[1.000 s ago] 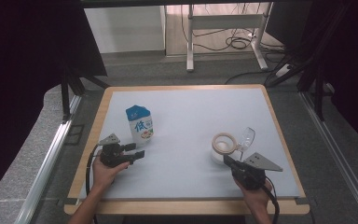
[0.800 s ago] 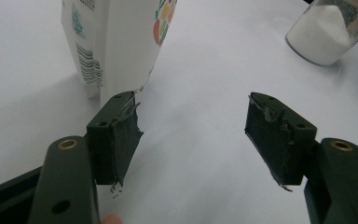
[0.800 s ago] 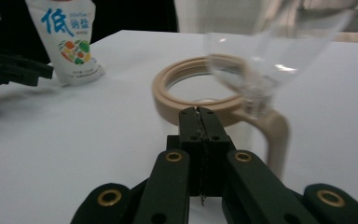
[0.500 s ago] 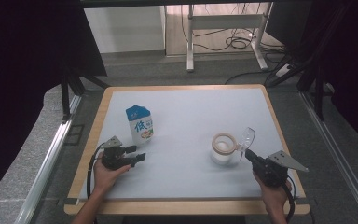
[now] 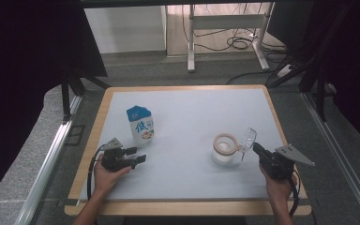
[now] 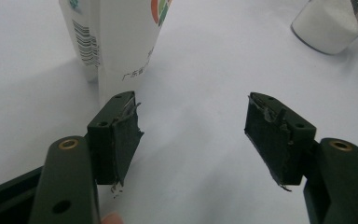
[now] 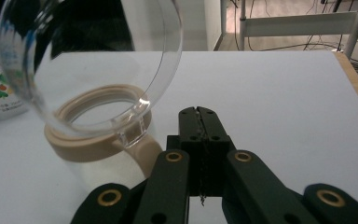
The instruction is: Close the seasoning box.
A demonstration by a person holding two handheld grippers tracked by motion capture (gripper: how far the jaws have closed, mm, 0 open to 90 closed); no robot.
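A blue-and-white milk carton (image 5: 140, 124) stands upright at the left of the white table (image 5: 192, 108). A clear jar (image 5: 224, 151) with a tan rim (image 7: 88, 135) stands right of centre, its clear hinged lid (image 5: 247, 139) tipped up and open. My left gripper (image 5: 138, 155) lies just in front of the carton, open, with nothing between its fingers. In the left gripper view (image 6: 191, 109) the carton (image 6: 116, 42) rises just beyond the left jaw. My right gripper (image 5: 257, 149) sits just right of the jar, shut and empty. In the right gripper view (image 7: 198, 112) the lid (image 7: 98, 60) is up and to the left.
The table has a wooden border (image 5: 187, 206) along the front edge, where both forearms come in. Beyond the far edge are a white desk frame (image 5: 225, 28) and cables (image 5: 239, 44) on the floor. Dark curtains hang at both sides.
My right gripper has drawn back to the right, away from the jar, staying shut. The lid stays tipped up. The left gripper and the carton have not moved.
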